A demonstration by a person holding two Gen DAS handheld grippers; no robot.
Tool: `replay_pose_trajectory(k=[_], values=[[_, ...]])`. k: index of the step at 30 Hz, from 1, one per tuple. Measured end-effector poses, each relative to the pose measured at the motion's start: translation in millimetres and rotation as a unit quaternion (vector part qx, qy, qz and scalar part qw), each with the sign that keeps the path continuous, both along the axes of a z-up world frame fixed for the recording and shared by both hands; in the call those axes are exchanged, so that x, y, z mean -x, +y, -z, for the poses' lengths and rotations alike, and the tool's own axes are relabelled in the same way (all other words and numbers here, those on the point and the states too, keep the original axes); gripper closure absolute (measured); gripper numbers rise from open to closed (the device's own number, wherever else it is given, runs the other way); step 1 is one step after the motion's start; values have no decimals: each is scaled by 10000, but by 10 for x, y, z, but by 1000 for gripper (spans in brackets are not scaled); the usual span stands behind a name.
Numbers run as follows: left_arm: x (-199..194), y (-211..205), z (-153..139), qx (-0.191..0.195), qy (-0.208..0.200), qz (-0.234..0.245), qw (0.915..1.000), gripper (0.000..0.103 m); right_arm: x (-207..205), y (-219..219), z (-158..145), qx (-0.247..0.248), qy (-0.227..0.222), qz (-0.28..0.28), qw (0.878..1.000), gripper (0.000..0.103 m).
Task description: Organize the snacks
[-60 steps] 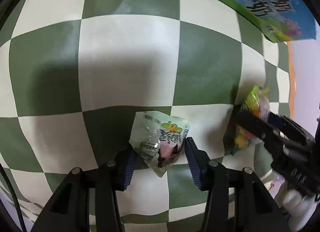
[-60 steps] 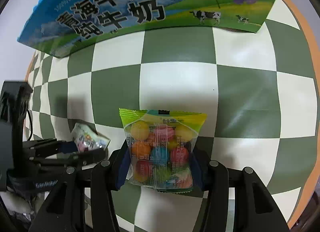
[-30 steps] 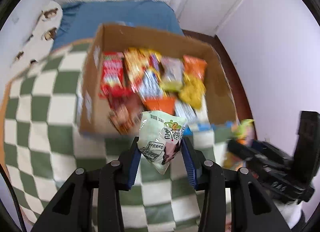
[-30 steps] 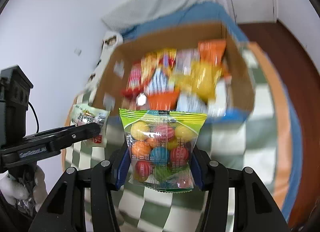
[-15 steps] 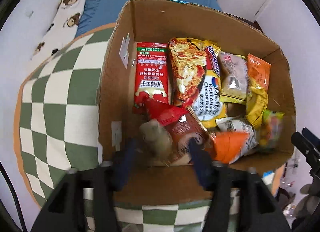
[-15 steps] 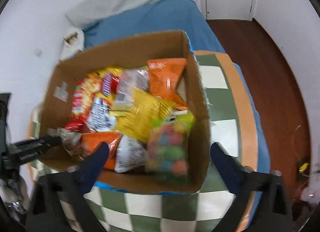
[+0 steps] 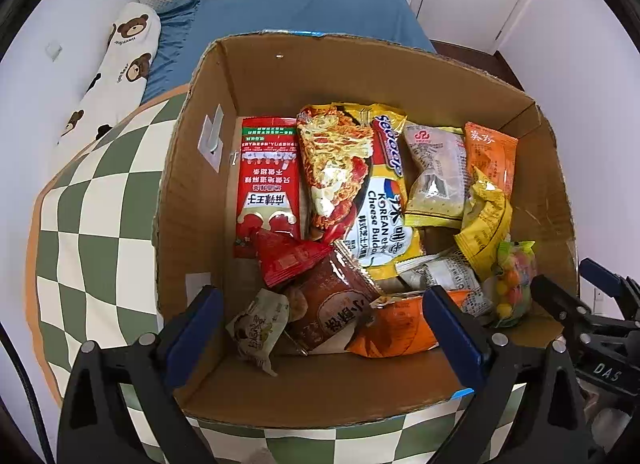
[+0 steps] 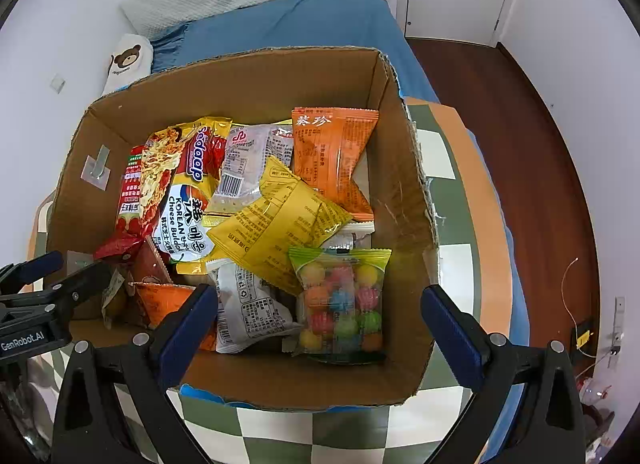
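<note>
Both drops look made — your left gripper (image 7: 320, 320) is opening with nothing pressed between its pads, the right gripper (image 8: 318, 320) stands wide and empty. The pale packet (image 7: 258, 328) and candy bag (image 8: 340, 300) lie in the box (image 8: 404, 199). Lift straight up, clear of the near wall. Only the right view shows the candy bag whole — the left shows the packet.

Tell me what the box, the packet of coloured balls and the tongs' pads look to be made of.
Box: brown corrugated cardboard, matte, with torn, ragged rims. Packet of coloured balls: thin clear plastic film with green crimped ends, glossy, the balls showing through. Pads of the right tongs: blue, matte, probably rubber or soft plastic, on black arms, likely hard plastic.
</note>
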State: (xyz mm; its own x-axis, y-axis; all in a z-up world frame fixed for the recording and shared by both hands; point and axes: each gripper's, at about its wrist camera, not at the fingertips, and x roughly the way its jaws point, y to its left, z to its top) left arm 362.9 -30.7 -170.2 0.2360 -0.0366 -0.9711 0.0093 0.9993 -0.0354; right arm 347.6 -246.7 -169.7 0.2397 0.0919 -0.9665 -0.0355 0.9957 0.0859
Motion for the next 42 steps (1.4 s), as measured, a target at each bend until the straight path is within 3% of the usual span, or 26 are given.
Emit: replay_pose_trajectory(k=[14, 29, 34, 42], values=[[381, -56, -429, -26, -599, -153, 9981, 1, 368, -49, -472, 13, -547, 56, 9985, 0], [1390, -55, -1277, 153, -1453, -116, 9892, 1, 1414, -3, -1562, -61, -1609, -85, 9869, 0], [1740, -31, -1556, -63, -1717, -172, 9850, 1, 1738, 8, -1897, -111, -1853, -127, 9825, 0], [2098, -12, -1870, -55, -1997, -175, 9797, 1, 2173, 36, -2338, -31, -2201, -178, 9753, 0]])
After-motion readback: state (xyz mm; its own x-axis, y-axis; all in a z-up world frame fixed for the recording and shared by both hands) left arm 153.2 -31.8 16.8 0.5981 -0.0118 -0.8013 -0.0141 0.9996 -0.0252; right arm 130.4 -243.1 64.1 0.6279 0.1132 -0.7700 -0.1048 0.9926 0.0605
